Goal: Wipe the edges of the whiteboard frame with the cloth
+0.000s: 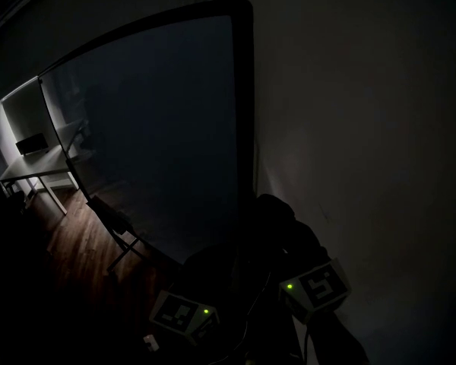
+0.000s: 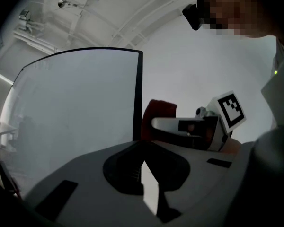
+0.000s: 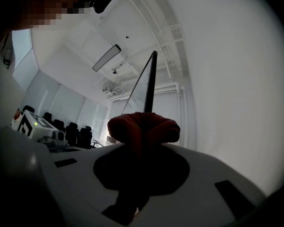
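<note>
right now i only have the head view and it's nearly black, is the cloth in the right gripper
Observer: Yes. In the right gripper view, the right gripper is clamped on a red cloth.
Operator: ok where is it against the frame
Observer: In the left gripper view, it sits just right of the vertical edge of the whiteboard frame. I can't tell if they touch.
Operator: and the left gripper
Observer: The left gripper holds nothing, and its jaws are together.
</note>
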A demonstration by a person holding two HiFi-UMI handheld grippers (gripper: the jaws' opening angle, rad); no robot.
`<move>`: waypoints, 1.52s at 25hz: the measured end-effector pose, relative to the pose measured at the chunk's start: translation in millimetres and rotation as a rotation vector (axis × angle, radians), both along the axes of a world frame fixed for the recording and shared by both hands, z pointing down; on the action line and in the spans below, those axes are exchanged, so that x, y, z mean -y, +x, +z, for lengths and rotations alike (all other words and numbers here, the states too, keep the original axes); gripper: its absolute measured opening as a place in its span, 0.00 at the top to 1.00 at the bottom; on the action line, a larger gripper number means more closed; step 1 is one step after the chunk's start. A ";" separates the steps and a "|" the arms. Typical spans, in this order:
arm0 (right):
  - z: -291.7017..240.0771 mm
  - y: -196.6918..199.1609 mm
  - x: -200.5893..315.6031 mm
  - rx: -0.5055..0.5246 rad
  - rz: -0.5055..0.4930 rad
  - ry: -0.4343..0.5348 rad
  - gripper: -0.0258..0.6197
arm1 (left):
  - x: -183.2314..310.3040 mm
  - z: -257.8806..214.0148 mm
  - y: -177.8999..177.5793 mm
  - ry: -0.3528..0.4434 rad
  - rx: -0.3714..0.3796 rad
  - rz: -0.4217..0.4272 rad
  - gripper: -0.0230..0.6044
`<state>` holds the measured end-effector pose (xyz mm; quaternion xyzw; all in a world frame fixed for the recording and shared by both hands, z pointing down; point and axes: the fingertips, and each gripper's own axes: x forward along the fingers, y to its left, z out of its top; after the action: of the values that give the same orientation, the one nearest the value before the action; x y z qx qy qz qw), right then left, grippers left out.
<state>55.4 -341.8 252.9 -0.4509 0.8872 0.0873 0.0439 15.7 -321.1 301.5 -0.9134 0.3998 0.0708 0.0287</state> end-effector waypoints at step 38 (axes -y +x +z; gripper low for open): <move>12.4 -0.8 32.7 -0.011 -0.128 -0.107 0.87 | 15.4 -25.7 14.0 0.023 0.055 -0.018 0.95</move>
<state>54.6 -374.4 265.3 -0.3945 0.9178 0.0393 0.0204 29.6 -336.5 275.8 -0.9110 0.4062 0.0499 0.0511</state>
